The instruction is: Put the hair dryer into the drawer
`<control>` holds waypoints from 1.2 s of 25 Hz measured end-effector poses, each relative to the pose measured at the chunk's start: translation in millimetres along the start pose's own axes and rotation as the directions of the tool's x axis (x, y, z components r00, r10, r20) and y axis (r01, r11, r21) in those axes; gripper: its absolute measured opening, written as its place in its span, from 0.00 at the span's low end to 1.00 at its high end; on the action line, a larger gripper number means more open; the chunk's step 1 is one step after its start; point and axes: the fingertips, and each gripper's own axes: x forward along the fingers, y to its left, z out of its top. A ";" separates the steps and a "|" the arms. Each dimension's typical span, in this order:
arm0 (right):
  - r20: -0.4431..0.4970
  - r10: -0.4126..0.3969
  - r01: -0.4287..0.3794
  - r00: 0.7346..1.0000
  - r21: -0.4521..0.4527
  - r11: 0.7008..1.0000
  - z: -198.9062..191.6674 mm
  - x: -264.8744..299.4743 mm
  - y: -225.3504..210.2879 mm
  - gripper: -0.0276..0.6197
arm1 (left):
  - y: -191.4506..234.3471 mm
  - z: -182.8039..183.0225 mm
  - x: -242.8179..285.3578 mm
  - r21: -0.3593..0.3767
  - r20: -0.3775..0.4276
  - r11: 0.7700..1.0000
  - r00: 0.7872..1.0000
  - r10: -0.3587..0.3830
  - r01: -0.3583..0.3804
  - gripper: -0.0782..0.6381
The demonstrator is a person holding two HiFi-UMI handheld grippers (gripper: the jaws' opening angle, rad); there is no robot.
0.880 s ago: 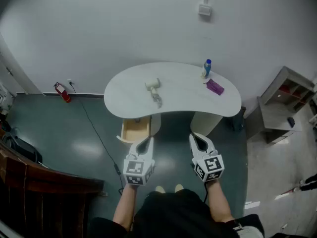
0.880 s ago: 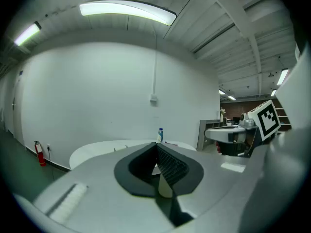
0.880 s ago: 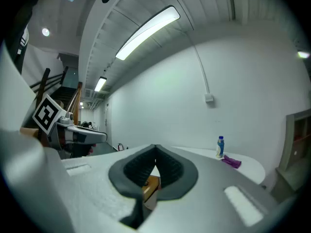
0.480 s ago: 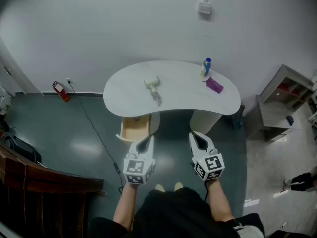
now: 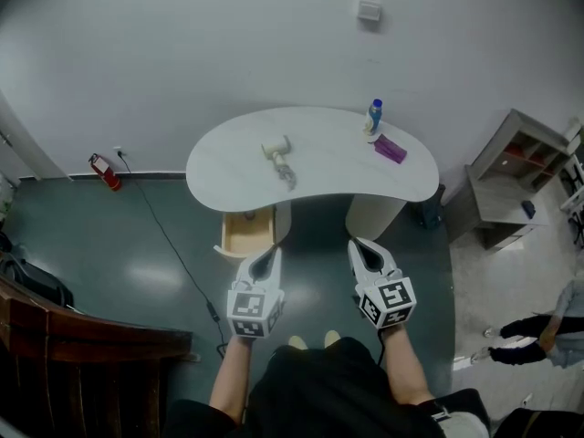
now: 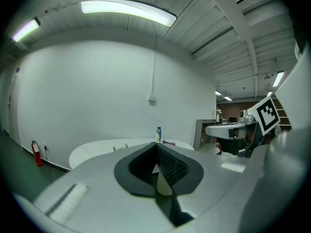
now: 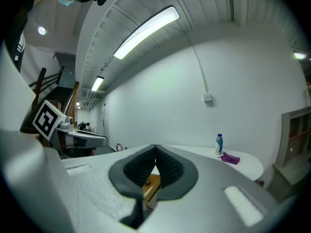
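Barely any change: both grippers same spot, only view shifted slightly. Left gripper (image 5: pixel 270 256) and right gripper (image 5: pixel 359 250) clenched, empty. Hair dryer (image 5: pixel 278 156) on table (image 5: pixel 338 176), well ahead of left gripper. Drawer (image 5: pixel 246 238) open, just ahead. Reach not begun.

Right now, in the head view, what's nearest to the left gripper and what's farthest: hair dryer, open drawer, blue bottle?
From the left gripper:
1. Open drawer, just ahead, under the table at its left end.
2. Hair dryer, on the table, left of middle.
3. Blue bottle, at the far right.
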 end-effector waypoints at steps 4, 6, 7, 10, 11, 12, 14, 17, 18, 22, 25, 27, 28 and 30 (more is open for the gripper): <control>-0.010 -0.006 0.006 1.000 -0.002 1.000 -5.7 3.5 10.7 0.05 | 11.0 -3.7 -5.9 0.001 -0.004 1.000 1.000 0.000 0.000 0.12; -0.015 -0.003 0.003 1.000 -0.005 1.000 -8.0 6.6 15.4 0.05 | 16.0 -4.6 -8.8 -0.003 0.001 1.000 1.000 0.003 -0.003 0.12; -0.018 -0.001 0.001 1.000 -0.006 1.000 -9.2 8.9 17.8 0.05 | 19.3 -5.8 -10.5 -0.004 0.002 1.000 1.000 0.007 -0.007 0.12; -0.024 0.010 -0.010 1.000 -0.012 1.000 -9.9 20.6 22.4 0.05 | 31.3 -6.4 -12.2 -0.011 0.004 1.000 1.000 0.025 -0.025 0.12; -0.025 0.015 -0.015 1.000 -0.015 1.000 -9.0 25.2 23.1 0.05 | 35.3 -5.6 -11.7 -0.014 0.006 0.999 0.999 0.032 -0.032 0.12; -0.025 0.021 -0.022 0.999 -0.019 1.000 -8.0 30.0 23.8 0.05 | 39.5 -4.7 -11.0 -0.017 0.009 0.999 0.999 0.040 -0.040 0.12; -0.025 0.037 -0.038 0.999 -0.025 0.999 -6.2 40.7 25.3 0.05 | 48.5 -3.6 -8.7 -0.021 0.013 0.998 0.998 0.057 -0.057 0.12; -0.028 0.058 -0.058 0.998 -0.028 0.998 -6.3 60.9 22.5 0.05 | 60.9 -2.8 1.0 -0.027 0.019 0.996 0.997 0.080 -0.080 0.12; -0.029 0.064 -0.065 0.998 -0.027 0.998 -6.3 68.9 20.0 0.05 | 64.6 -2.1 6.1 -0.031 0.021 0.996 0.996 0.087 -0.087 0.12; -0.033 0.094 -0.095 0.995 -0.021 0.995 -3.3 103.4 4.6 0.05 | 81.5 1.0 32.9 -0.042 0.022 0.992 0.993 0.118 -0.117 0.12; -0.045 0.116 -0.117 0.992 -0.018 0.993 -1.8 132.2 -13.9 0.05 | 94.0 3.2 58.1 -0.051 0.013 0.988 0.989 0.146 -0.145 0.12; -0.053 0.129 -0.130 0.990 -0.019 0.991 -0.1 152.0 -27.8 0.05 | 100.9 5.4 75.8 -0.060 0.007 0.985 0.986 0.164 -0.163 0.12; -0.057 0.137 -0.138 0.989 -0.019 0.990 1.3 161.9 -34.5 0.05 | 104.1 6.8 84.5 -0.066 0.005 0.983 0.985 0.173 -0.172 0.12; -0.062 0.157 -0.158 0.986 -0.017 0.987 4.2 180.5 -45.9 0.05 | 110.5 9.1 100.8 -0.078 0.000 0.979 0.982 0.191 -0.191 0.12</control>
